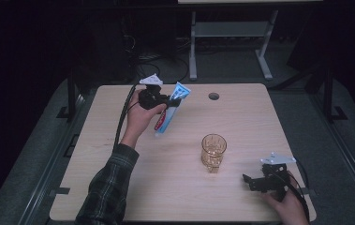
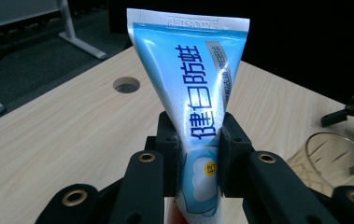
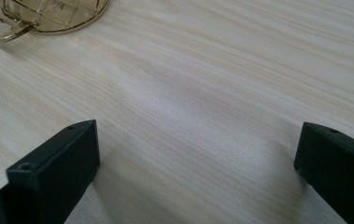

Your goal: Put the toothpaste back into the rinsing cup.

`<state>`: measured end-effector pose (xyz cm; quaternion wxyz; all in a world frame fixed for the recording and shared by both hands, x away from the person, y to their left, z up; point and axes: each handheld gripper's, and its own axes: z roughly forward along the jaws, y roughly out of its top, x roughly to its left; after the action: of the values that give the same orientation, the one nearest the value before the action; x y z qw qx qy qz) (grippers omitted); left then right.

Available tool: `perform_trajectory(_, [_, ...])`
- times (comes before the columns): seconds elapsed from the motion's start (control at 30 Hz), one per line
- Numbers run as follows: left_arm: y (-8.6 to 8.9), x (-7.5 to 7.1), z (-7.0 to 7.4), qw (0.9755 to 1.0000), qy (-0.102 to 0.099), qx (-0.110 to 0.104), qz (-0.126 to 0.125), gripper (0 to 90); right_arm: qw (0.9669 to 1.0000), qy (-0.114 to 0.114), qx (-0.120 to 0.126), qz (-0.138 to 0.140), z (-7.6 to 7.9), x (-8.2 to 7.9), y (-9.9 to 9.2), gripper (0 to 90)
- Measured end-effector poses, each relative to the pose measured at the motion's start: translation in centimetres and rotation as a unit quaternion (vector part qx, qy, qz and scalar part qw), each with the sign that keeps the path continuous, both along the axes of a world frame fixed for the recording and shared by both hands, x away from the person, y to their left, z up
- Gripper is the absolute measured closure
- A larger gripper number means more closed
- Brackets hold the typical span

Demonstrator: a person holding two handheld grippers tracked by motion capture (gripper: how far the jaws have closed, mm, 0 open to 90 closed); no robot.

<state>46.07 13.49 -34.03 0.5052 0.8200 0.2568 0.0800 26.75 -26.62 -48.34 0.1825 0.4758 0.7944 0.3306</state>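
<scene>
Pinched at mid-body by the left gripper [image 2: 198, 154]: a blue-and-white plastic toothpaste tube with a red cap end [image 1: 170, 112], lifted over the far left of the pale wooden table [image 1: 119, 187], crimped end up. Amber cut-glass tumbler [image 1: 213, 151] upright near the table's centre, well apart. Right gripper [image 1: 255, 180] resting low at the near right, jaws spread, holding nothing. Best carried level and lowered cap-first into the tumbler, probably; grip kept firm, never crushing.

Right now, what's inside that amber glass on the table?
Nothing shows inside the amber glass: the high view sees through its patterned wall to the table. The toothpaste tube is clamped in the left gripper, away from it. The patterned wall blurs its base.
</scene>
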Motion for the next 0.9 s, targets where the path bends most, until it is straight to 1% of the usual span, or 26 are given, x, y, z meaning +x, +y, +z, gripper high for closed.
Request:
perform_trajectory(0.1, [-0.1, -0.5, 0.4, 1.0, -0.001, -0.006, -0.003, 73.6, 1.0, 0.0, 0.001, 0.0, 0.0, 0.0, 0.0, 0.0])
perform_trajectory(0.13, [-0.2, -0.7, 0.5, 0.9999, 0.0, -0.011, -0.002, 73.6, 1.0, 0.0, 0.001, 0.0, 0.0, 0.0, 0.0, 0.0])
perform_trajectory(0.23, [-0.3, -1.2, 0.8, 0.9999, 0.0, -0.013, -0.008, 73.6, 1.0, 0.0, 0.001, 0.0, 0.0, 0.0, 0.0, 0.0])
perform_trajectory(0.43, [-0.8, -2.3, 1.7, 0.9993, -0.003, -0.028, -0.023, 73.6, 1.0, 0.001, 0.001, 0.0, 0.0, 0.0, 0.0, 0.0])
perform_trajectory(0.6, [-1.3, -3.1, 2.5, 0.9983, -0.005, -0.041, -0.04, 73.6, 1.0, 0.0, 0.0, 0.0, 0.0, 0.0, 0.0, 0.0])
perform_trajectory(0.73, [-1.8, -3.8, 2.9, 0.9974, -0.008, -0.047, -0.054, 73.5, 1.0, 0.0, 0.001, 0.0, 0.0, 0.0, 0.0, 0.0])
perform_trajectory(0.9, [-2.5, -4.4, 3.3, 0.9966, -0.014, -0.053, -0.061, 73.5, 1.0, 0.0, 0.0, 0.0, 0.0, 0.0, 0.0, 0.0])
